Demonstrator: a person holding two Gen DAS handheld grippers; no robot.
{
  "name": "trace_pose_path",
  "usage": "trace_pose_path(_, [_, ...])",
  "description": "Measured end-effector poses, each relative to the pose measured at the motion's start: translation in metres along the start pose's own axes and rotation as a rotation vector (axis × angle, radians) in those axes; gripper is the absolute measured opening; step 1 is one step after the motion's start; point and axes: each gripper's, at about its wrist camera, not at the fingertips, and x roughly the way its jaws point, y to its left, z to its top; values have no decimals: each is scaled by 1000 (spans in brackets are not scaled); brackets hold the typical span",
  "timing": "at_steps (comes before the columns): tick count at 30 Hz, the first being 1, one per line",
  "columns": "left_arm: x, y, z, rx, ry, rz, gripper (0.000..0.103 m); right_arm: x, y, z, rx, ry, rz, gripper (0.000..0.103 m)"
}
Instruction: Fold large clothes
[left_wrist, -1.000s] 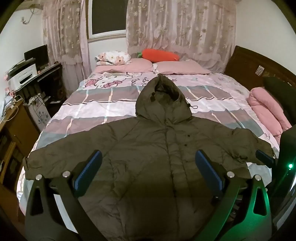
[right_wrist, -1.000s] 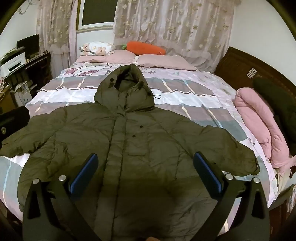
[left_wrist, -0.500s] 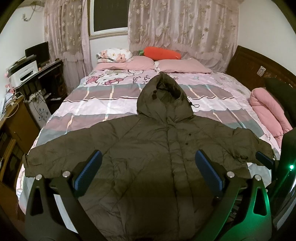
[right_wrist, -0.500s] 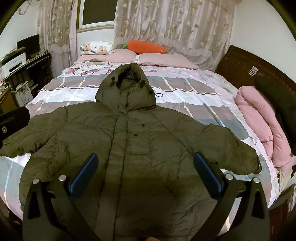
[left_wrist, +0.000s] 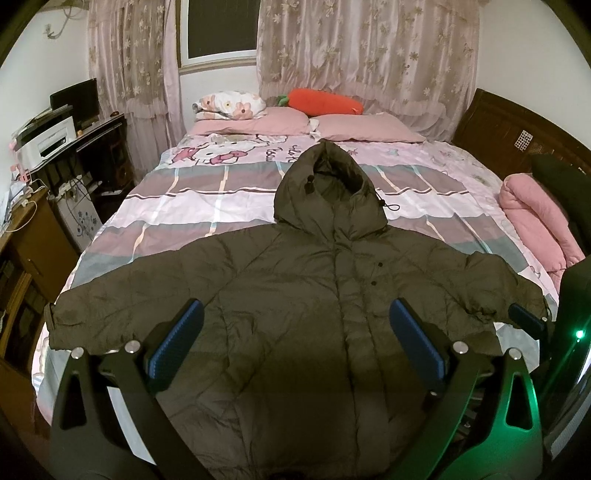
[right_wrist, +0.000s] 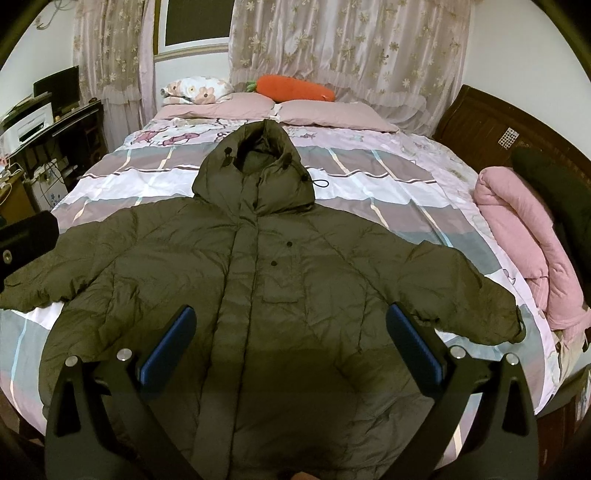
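Observation:
A large olive-green hooded puffer jacket (left_wrist: 303, 295) lies flat and face up on the bed, sleeves spread to both sides, hood toward the pillows; it also shows in the right wrist view (right_wrist: 258, 280). My left gripper (left_wrist: 295, 332) is open and empty, held above the jacket's lower front. My right gripper (right_wrist: 291, 336) is open and empty, also above the lower front. The right gripper's body shows at the right edge of the left wrist view (left_wrist: 532, 321), near the right cuff. The left gripper's body shows at the left edge of the right wrist view (right_wrist: 22, 236).
The bed (left_wrist: 192, 206) has a pink and grey checked cover. Pink pillows (left_wrist: 258, 125) and an orange carrot cushion (left_wrist: 325, 101) lie at the head. A rolled pink quilt (right_wrist: 524, 229) lies on the right. A desk with a printer (left_wrist: 51, 136) stands on the left.
Both grippers have risen and pulled back slightly, so the jacket sits a little lower in both views. The jacket has not moved. Both grippers stay open.

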Motion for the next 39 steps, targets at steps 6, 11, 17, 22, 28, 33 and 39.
trace_pose_path(6, [2, -3, 6, 2, 0, -5, 101, 0, 0, 1, 2, 2, 1, 102])
trace_pose_path(11, [0, 1, -2, 0, 1, -5, 101, 2, 0, 0, 1, 5, 1, 102])
trace_pose_path(17, [3, -3, 4, 2, 3, -2, 101, 2, 0, 1, 2, 6, 2, 102])
trace_pose_path(22, [3, -3, 5, 3, 2, -3, 101, 4, 1, -1, 2, 10, 1, 102])
trace_pose_path(28, [3, -1, 4, 0, 5, -2, 101, 4, 1, 0, 6, 13, 0, 102])
trace_pose_path(33, [2, -2, 8, 3, 5, -6, 101, 4, 1, -1, 7, 15, 1, 102])
trace_pose_path(39, [3, -2, 7, 2, 5, -4, 101, 5, 2, -2, 6, 16, 1, 102])
